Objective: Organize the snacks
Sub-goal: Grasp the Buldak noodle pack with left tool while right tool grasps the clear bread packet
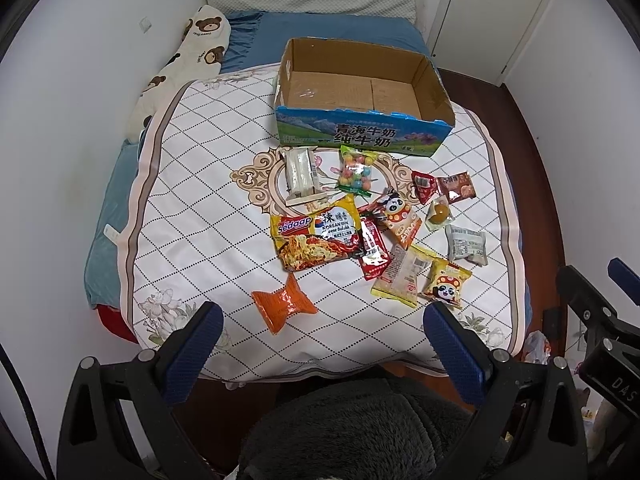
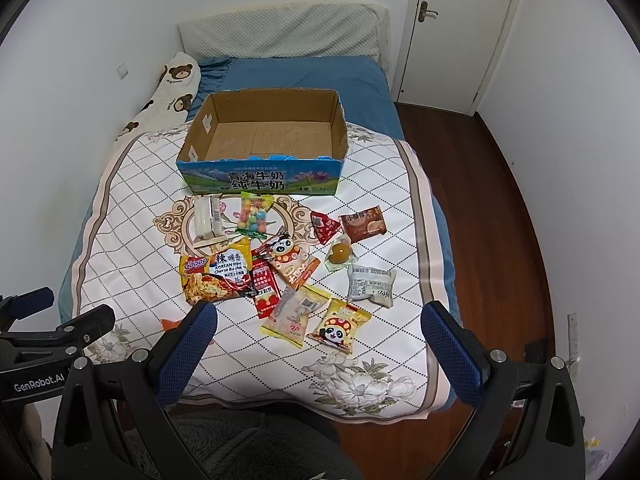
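Snacks spread on bed, both grippers open and empty

Left hand-held gripper [image 1: 322, 322]: jaws spread wide, nothing between them, hovering over the near edge of the bed [image 1: 192, 184], above the quilt. Right hand-held gripper [image 2: 318, 320]: same, jaws wide apart, holding nothing, also above the near edge.

Left to right on the quilt:
- orange packet [image 1: 282, 304], nearest the left gripper, apart from the pile
- white wrapped pack [image 1: 300, 174], just in front of the box
- Sedaap noodle pack [image 1: 314, 236], overlapped at its right end by a red sachet [image 1: 372, 250]
- bag of coloured candy balls [image 1: 357, 170], its top edge touching the box front
- panda-print packet [image 1: 400, 218] leaning onto the red sachet
- yellow-edged clear packet [image 1: 400, 276], beside it a yellow panda packet [image 1: 446, 282]
- small red packet [image 1: 423, 186], brown packet [image 1: 456, 186] next to it
- round brown item in clear wrap [image 1: 438, 212]
- grey-white packet [image 1: 466, 244], furthest right

Cardboard box [image 1: 360, 136] sits open behind the pile, nothing inside, blue printed front facing the grippers
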The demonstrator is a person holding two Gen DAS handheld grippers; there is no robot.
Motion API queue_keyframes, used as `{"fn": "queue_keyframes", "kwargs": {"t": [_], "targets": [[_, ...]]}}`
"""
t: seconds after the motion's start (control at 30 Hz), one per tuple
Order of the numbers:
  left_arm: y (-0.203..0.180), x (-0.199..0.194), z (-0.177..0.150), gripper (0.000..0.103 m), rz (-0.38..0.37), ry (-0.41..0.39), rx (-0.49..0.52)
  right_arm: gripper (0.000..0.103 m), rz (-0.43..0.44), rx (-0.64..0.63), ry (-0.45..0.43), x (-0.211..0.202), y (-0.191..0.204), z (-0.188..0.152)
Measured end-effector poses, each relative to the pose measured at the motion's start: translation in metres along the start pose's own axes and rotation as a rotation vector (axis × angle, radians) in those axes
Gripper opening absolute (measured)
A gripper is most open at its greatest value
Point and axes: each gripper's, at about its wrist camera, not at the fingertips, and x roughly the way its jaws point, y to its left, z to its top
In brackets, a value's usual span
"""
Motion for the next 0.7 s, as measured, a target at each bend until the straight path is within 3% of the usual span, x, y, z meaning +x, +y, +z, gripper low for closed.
{"fn": "queue_keyframes", "kwargs": {"t": [0.07, 0.13, 0.3, 0.6, 0.7], "targets": [[0.003, 0.006, 0.005, 0.103, -0.016, -0.017, 0.006, 0.103, 0.007, 0.009, 0.006, 0.004, -0.001, -0.001], [0.004, 0.017, 0.011, 0.103, 0.020, -0.052, 0.038, 0.103, 0.023, 0.024, 0.015, 0.015, -0.002, -0.002], [-0.002, 0.075, 0.031, 0.103, 0.213, -0.097, 0.252, 0.103, 0.080, 0.092, 0.094, 0.081, -0.008, 0.001], [-0.029, 0.226, 0.034, 0.103, 0.328, 0.042, 0.754, 0.103, 0.147, 0.205, 0.303, 0.232, -0.011, -0.014], [-0.045, 0.274, 0.029, 0.103, 0.317, 0.097, 0.907, 0.103, 0.144, 0.231, 0.368, 0.273, -0.011, -0.023]]}}
